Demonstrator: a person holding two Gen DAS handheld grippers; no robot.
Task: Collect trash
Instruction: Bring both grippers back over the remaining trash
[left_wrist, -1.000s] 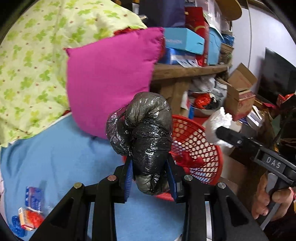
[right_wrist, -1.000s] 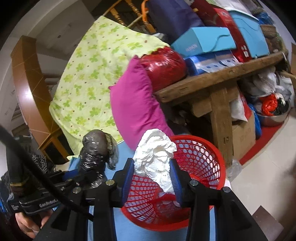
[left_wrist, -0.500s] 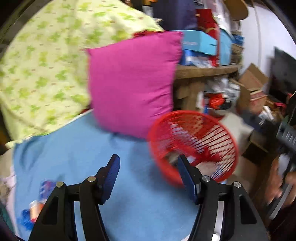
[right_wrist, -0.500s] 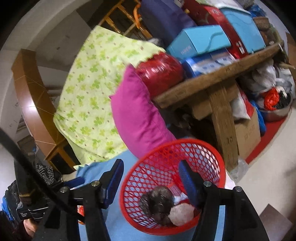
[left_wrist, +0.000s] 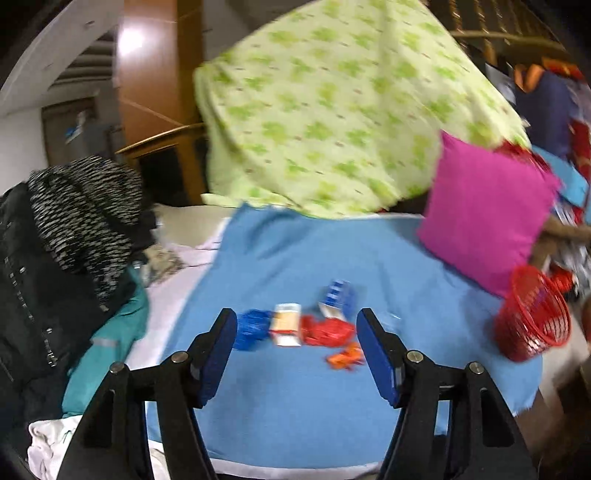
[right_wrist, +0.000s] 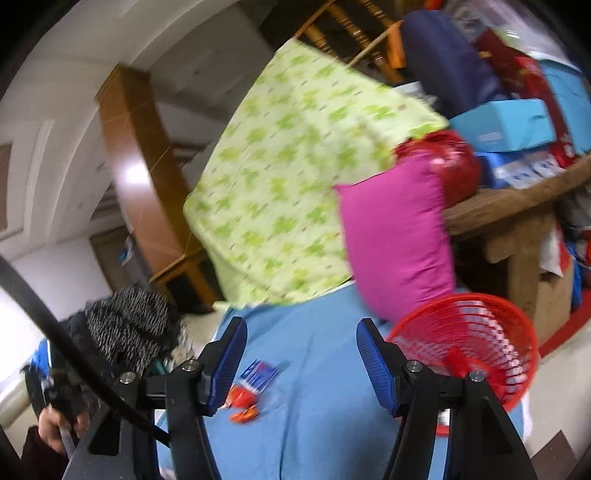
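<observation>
Over the blue cloth-covered bed (left_wrist: 295, 266), hovering with left gripper (left_wrist: 296, 354) and right gripper (right_wrist: 299, 363) fingers apart and empty, lining up on the scattered red, blue and white wrapper litter (left_wrist: 295, 326), needing a descent and pinch before carrying to the red mesh plastic basket (left_wrist: 532, 314) nearby.

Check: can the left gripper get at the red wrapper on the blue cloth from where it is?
Probably yes. The left gripper is open and empty, and the red wrapper lies on the blue cloth ahead, between its jaws, uncovered. A cream packet lies close beside it and could get pinched too.
</observation>
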